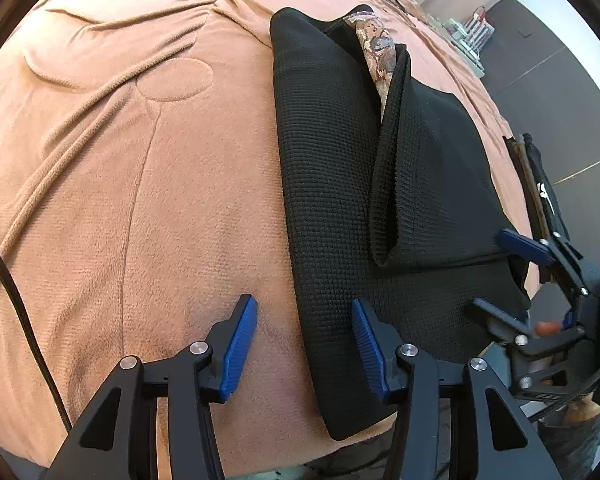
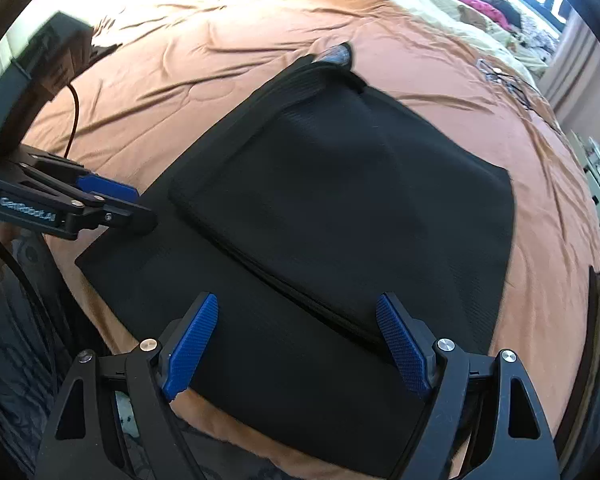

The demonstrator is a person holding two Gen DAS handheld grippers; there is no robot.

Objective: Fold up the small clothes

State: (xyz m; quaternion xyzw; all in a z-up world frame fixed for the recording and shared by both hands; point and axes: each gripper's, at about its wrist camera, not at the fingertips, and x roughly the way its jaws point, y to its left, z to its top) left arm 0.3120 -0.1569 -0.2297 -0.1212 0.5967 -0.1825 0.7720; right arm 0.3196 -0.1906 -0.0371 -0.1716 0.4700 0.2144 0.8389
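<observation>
A black waffle-knit garment lies partly folded on an orange-brown blanket; a patterned lining shows at its far end. It also shows in the right wrist view, one flap folded over the rest. My left gripper is open, straddling the garment's left edge near its front corner. My right gripper is open over the garment's near edge, holding nothing. The right gripper appears at the garment's right edge in the left wrist view; the left gripper appears at its left edge in the right wrist view.
The blanket covers a bed with wrinkles. A black cable runs along the left. Piled clothes lie at the bed's far end. Dark floor and shelving lie beyond the bed's right side.
</observation>
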